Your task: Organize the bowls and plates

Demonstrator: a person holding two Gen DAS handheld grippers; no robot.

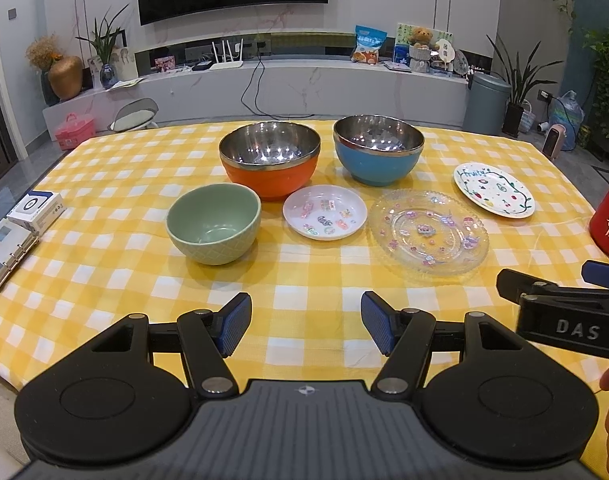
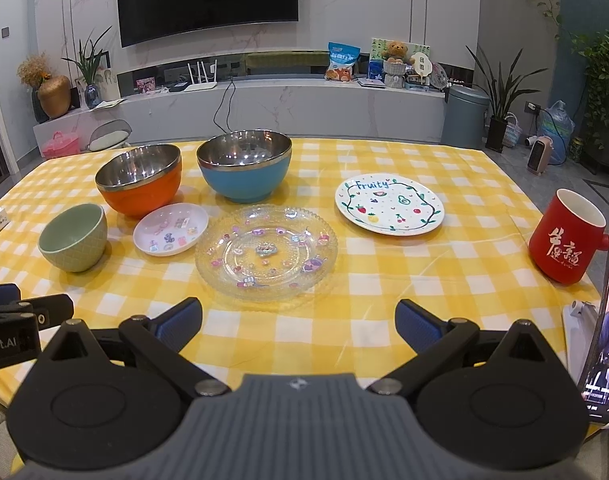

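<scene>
On the yellow checked tablecloth (image 1: 304, 280) stand an orange steel-lined bowl (image 1: 269, 160), a blue steel-lined bowl (image 1: 378, 150) and a green ceramic bowl (image 1: 214, 224). Beside them lie a small white plate (image 1: 324, 212), a clear glass plate (image 1: 428, 234) and a white "Fruity" plate (image 1: 494, 190). All also show in the right wrist view: orange bowl (image 2: 140, 180), blue bowl (image 2: 244, 166), green bowl (image 2: 74, 238), small plate (image 2: 170, 229), glass plate (image 2: 266, 254), Fruity plate (image 2: 390, 205). My left gripper (image 1: 306, 324) and right gripper (image 2: 298, 326) are open, empty, near the front edge.
A red mug (image 2: 566, 238) stands at the right edge, with a phone on a stand (image 2: 602, 332) in front of it. Boxes and a binder (image 1: 20, 228) lie at the left edge. A TV wall and shelf are behind the table.
</scene>
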